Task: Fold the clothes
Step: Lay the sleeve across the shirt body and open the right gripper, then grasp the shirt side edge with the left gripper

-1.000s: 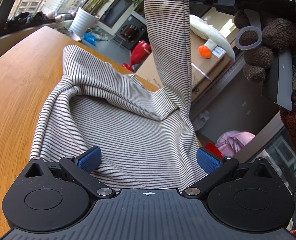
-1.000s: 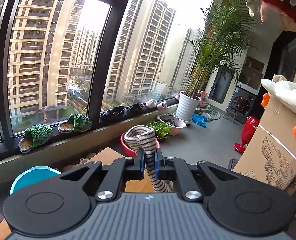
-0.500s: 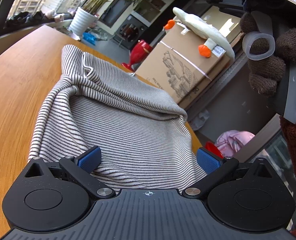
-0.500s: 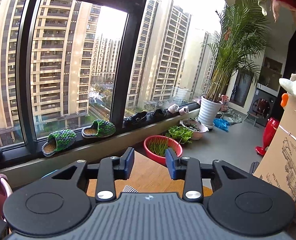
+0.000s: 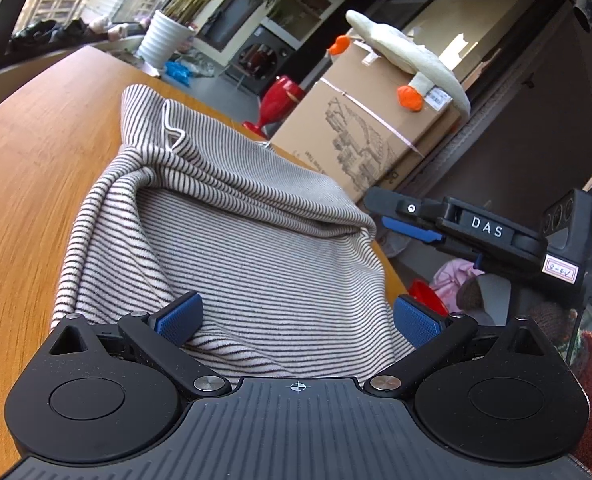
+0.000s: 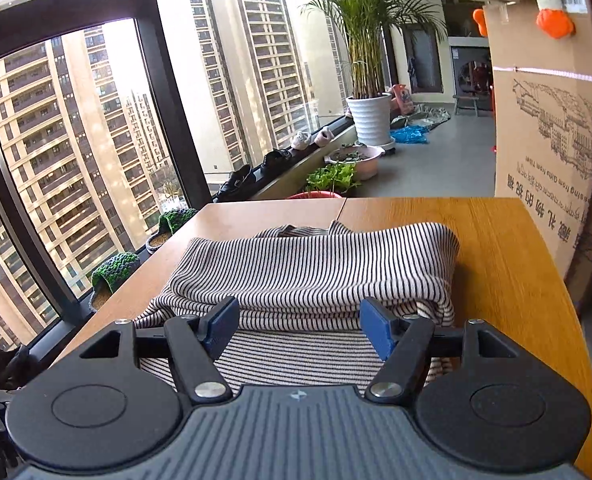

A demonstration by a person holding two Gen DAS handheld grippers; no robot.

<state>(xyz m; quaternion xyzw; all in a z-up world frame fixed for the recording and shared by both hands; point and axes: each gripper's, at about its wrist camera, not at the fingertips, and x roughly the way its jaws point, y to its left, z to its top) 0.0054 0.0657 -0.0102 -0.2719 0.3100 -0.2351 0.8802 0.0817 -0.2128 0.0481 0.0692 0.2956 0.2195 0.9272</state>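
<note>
A black-and-white striped garment (image 5: 256,240) lies bunched and partly folded on the wooden table (image 5: 36,168). It also shows in the right wrist view (image 6: 315,272), with a folded layer on top. My left gripper (image 5: 297,320) is open and empty, its blue pads on either side of the near edge of the cloth. My right gripper (image 6: 297,328) is open and empty, low over the cloth's near edge. In the left wrist view the right gripper (image 5: 411,228) sits at the garment's right side.
A cardboard box (image 5: 367,136) with a plush duck (image 5: 407,60) on it stands beyond the table's right edge. A large window (image 6: 76,140), shoes on the sill and a potted palm (image 6: 369,80) lie to the left and behind. The table's right edge (image 6: 567,300) is close to the cloth.
One second ago my right gripper held a strip of the garment high in the air. It opened, the cloth dropped onto the pile, and the gripper came down to table level.
</note>
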